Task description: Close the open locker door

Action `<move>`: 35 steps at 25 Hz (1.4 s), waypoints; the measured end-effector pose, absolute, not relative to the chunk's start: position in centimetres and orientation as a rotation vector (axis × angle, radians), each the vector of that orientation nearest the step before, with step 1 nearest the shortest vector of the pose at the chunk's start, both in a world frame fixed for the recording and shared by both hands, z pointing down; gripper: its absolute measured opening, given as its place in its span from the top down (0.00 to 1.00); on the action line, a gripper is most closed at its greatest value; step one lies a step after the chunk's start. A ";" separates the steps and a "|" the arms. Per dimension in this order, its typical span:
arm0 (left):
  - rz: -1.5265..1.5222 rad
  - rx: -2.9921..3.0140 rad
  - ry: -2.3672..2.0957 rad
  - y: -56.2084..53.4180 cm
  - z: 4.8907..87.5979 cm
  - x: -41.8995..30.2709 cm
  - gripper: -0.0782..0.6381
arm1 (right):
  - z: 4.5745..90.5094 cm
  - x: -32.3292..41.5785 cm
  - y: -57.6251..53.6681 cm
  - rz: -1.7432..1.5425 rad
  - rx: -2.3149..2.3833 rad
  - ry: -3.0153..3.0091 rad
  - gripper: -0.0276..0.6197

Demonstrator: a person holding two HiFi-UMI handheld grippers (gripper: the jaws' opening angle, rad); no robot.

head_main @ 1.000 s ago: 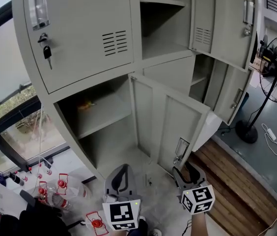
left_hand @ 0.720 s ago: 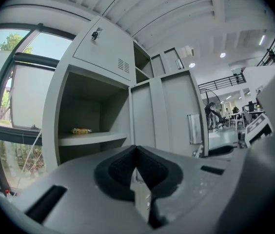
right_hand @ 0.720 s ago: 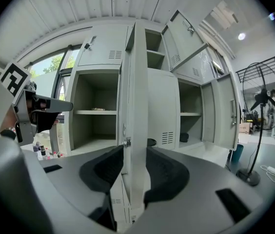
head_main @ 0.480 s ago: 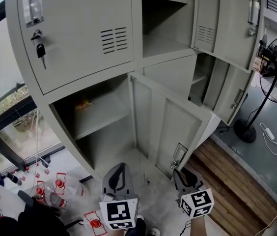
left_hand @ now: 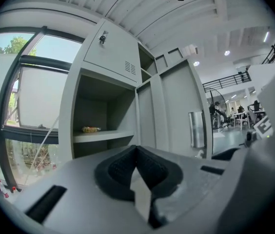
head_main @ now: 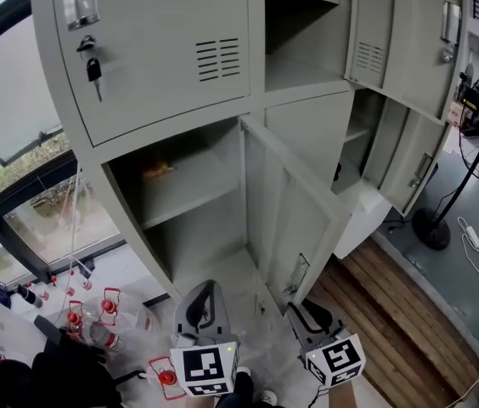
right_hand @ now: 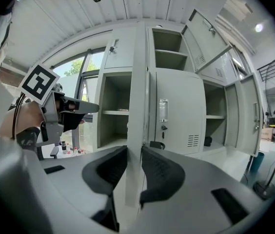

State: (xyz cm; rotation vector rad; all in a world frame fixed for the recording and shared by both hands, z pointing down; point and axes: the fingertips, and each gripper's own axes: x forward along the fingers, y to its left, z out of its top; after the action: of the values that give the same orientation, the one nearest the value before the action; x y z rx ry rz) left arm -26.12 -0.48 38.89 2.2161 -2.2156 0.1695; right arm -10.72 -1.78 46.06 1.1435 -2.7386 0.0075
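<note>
1. The locker door (head_main: pixel 295 219) of the lower left compartment (head_main: pixel 190 253) stands wide open. It swings out toward the person, and its free edge is low in the head view.
2. The right gripper (head_main: pixel 305 311) pinches this free edge. In the right gripper view the thin metal edge (right_hand: pixel 138 106) stands between the two pads, which press on it from both sides.
3. The left gripper (head_main: pixel 204 300) holds nothing. Its pads are pressed together, and it hangs in front of the open compartment.
4. Risk: the edge is thin and smooth, so I think the pads can slide off if the push is fast or goes at an angle.
5. Risk: if the right gripper keeps its hold until the end, it can be caught between door and frame. The door then does not shut fully.
6. Risk: the left gripper is near the path of the door, and the door can hit it.
7. Inside the compartment there is one shelf (head_main: pixel 197 189), and a small yellow-orange item (head_main: pixel 156 170) lies on it. What it is I cannot tell.
8. The lower part of the compartment looks empty.
</note>
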 end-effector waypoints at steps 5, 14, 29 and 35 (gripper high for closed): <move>0.149 2.142 -2.274 1.1 38.8 -27.9 0.89 | 46.1 -13.3 -0.2 -0.014 1.055 -2.778 0.79; 0.160 1.999 -2.426 4.0 39.0 -32.2 0.89 | 46.1 -18.8 1.5 -0.024 1.089 -2.823 0.76; 0.176 1.796 -2.575 7.4 39.0 -37.6 0.89 | 46.0 -27.2 2.3 -0.110 1.038 -2.844 0.81; 0.180 1.690 -2.607 8.4 39.1 -40.0 0.89 | 46.0 -29.4 2.0 -0.128 1.094 -2.812 0.81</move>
State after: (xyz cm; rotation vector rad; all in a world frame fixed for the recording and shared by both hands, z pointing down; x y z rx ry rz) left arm -39.99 8.39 39.07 1.6897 -2.6066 0.1797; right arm -29.38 1.99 46.03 1.0940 -2.8121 -0.1278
